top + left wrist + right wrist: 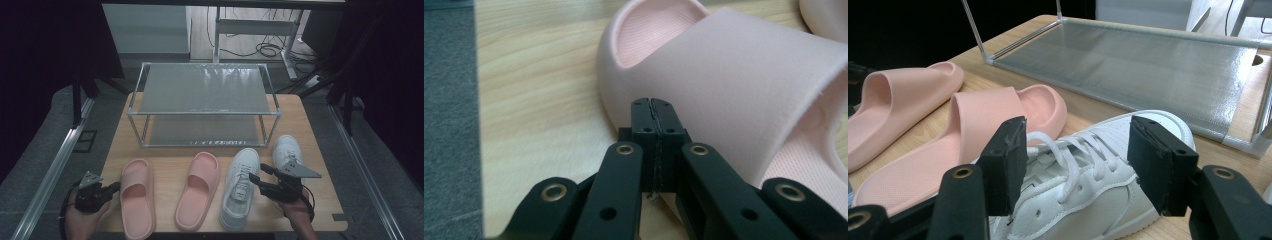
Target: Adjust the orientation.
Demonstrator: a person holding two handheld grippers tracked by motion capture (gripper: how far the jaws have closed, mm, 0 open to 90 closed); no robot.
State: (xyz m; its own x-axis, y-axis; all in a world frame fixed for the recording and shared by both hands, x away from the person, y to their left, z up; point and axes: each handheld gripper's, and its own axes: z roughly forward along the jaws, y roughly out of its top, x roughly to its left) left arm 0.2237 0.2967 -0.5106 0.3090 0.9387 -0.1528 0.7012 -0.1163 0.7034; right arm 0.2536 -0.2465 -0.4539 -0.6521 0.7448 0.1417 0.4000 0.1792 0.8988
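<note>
Evidently, the work in hand is judged to be the stowing of footwear on the two-tier rack (202, 113), and it is judged to be at its very start. Four items are seen on the wooden table (170, 156), in a row near the person, and none has been placed.

From left to right are found: a left pink slipper (136, 197), a second pink slipper (198, 189), a white sneaker (240, 187), and a second white sneaker (286, 148) set slightly farther back at the right.

The left gripper (115, 188) is found with its jaws pressed together on nothing; its tips are placed at the left side of the left pink slipper (744, 95), touching it or just beside it, which cannot be told.

The right gripper (257, 177) is held with its jaws wide apart, straddling the laces of the white sneaker (1083, 185). The pads are not seen to press on it, so no grip is recorded.

Both shelves of the rack, upper (205, 89) and lower (202, 131), are found bare. All four items are therefore judged to remain outstanding.
</note>
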